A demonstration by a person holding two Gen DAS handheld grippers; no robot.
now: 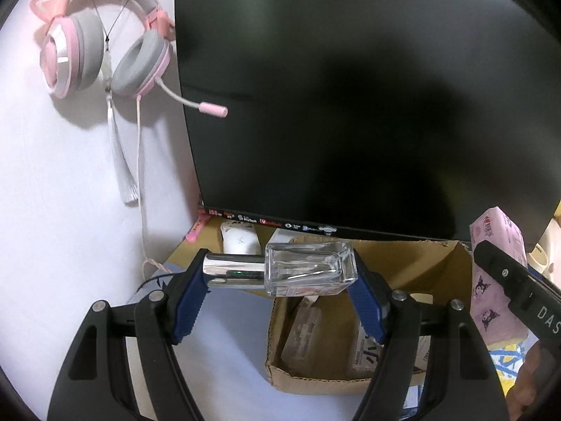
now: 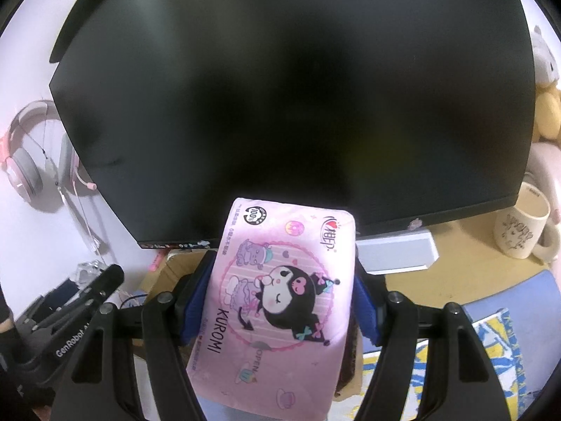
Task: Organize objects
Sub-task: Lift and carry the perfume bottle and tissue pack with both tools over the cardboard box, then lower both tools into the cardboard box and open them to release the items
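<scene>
My left gripper (image 1: pixel 280 273) is shut on a clear glass perfume bottle (image 1: pixel 308 270) with a chrome cap, held sideways between the blue pads above an open cardboard box (image 1: pixel 354 382). My right gripper (image 2: pixel 280 280) is shut on a pink Kuromi tissue pack (image 2: pixel 277 294), which fills the space between its pads. The same tissue pack (image 1: pixel 498 273) shows at the right edge of the left wrist view, with the black right gripper body beside it. The glass bottle (image 2: pixel 87 270) and the left gripper body appear at the lower left of the right wrist view.
A large black monitor (image 1: pixel 350 98) stands close behind both grippers. Pink headphones (image 1: pixel 101 45) hang on the white wall at left. The box holds several packets. A cream mug (image 2: pixel 522 228) and a white flat box (image 2: pixel 396 249) sit on the wooden desk at right, by a blue-yellow mat (image 2: pixel 498 351).
</scene>
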